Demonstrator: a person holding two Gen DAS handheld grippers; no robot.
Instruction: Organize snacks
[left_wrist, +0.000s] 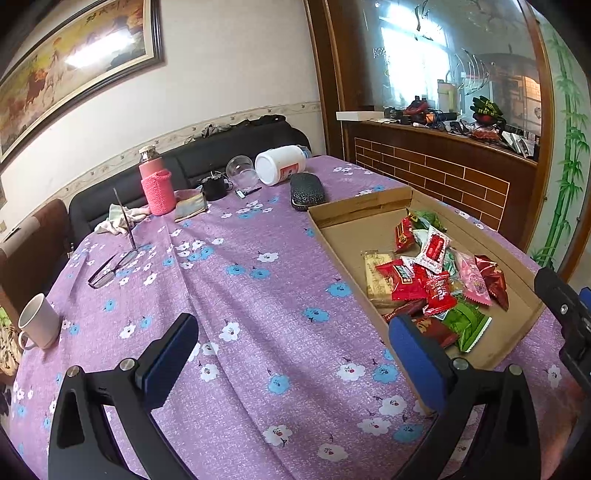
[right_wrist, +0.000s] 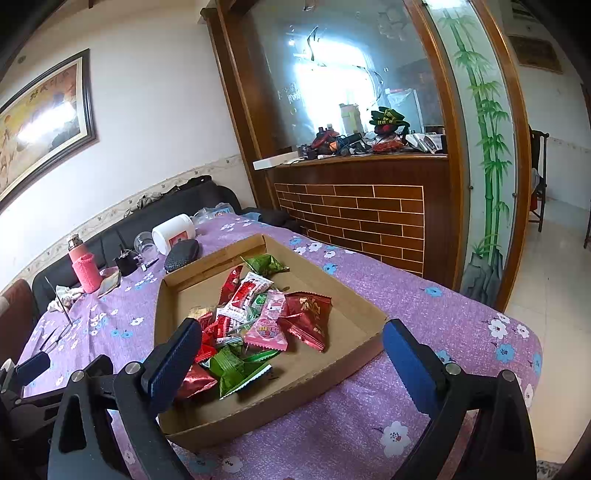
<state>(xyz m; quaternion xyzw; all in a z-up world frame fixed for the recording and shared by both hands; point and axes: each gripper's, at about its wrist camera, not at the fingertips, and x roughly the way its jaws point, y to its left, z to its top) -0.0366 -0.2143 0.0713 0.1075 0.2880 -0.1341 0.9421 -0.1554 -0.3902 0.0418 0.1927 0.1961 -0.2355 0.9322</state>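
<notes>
A shallow cardboard box (right_wrist: 364, 334) sits on the purple flowered tablecloth (left_wrist: 258, 295), and everything else can be placed from it. The snack packets (right_wrist: 255, 317) lie heaped inside it — red, green, pink and white wrappers, with a dark red packet (right_wrist: 308, 319) and a pink one (right_wrist: 267, 325) touching near the middle of the pile. A beige wrapped bar (left_wrist: 376, 277) lies at the heap's edge, by the box's left wall.

The right gripper (right_wrist: 291, 362) hangs over the near rim of the box, jaws spread wide and holding nothing; its left pad overlaps the packets in the right wrist view, though whether it touches them cannot be told. The left gripper (left_wrist: 295, 354) is to the left of the box over bare cloth, jaws likewise wide apart and empty.

Beyond the box's far corner lie a black case (left_wrist: 306, 192) and a tipped white jar (left_wrist: 280, 164) — further left, a pink bottle (left_wrist: 157, 181). Well left of the box are eyeglasses (left_wrist: 110, 269) and a white mug (left_wrist: 38, 321).
</notes>
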